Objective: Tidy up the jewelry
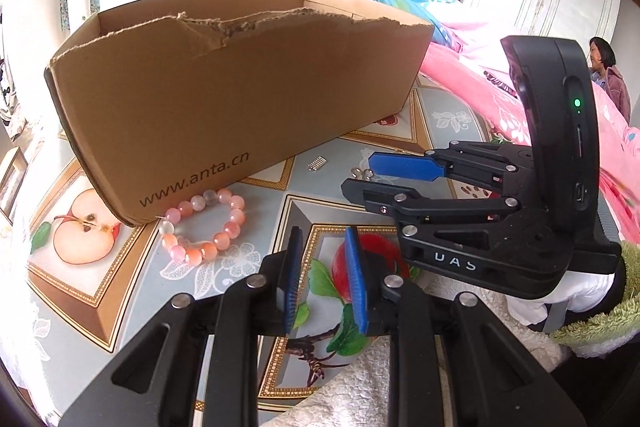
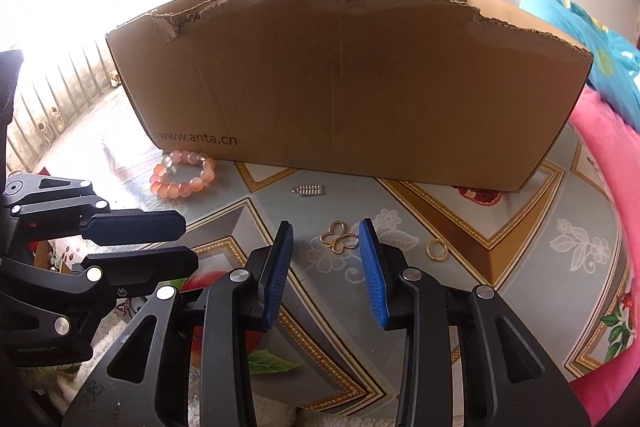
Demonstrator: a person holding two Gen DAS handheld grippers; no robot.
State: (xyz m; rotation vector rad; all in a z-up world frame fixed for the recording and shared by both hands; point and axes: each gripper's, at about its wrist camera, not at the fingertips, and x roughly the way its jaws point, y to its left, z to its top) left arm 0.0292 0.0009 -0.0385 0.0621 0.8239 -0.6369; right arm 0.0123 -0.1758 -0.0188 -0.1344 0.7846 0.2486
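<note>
A pink bead bracelet (image 1: 204, 227) (image 2: 182, 175) lies against the front wall of a torn cardboard box (image 1: 240, 91) (image 2: 340, 79). A small silver abacus pendant (image 2: 310, 190) (image 1: 318, 163) rests on the cloth in front of the box. A gold butterfly-shaped piece (image 2: 339, 237) lies just beyond my right gripper (image 2: 326, 231) (image 1: 357, 175), whose blue pads stand apart with nothing between them. A gold ring (image 2: 436, 249) lies to its right. My left gripper (image 1: 325, 259) (image 2: 190, 243) hovers low over the cloth to the right of the bracelet, narrowly open and holding nothing.
The table carries a fruit-patterned cloth (image 1: 120, 291) (image 2: 500, 227). A pink blanket (image 1: 480, 95) (image 2: 608, 155) borders it on the right. A person (image 1: 608, 71) sits at the far right. The tall box blocks the far side, and its inside is hidden.
</note>
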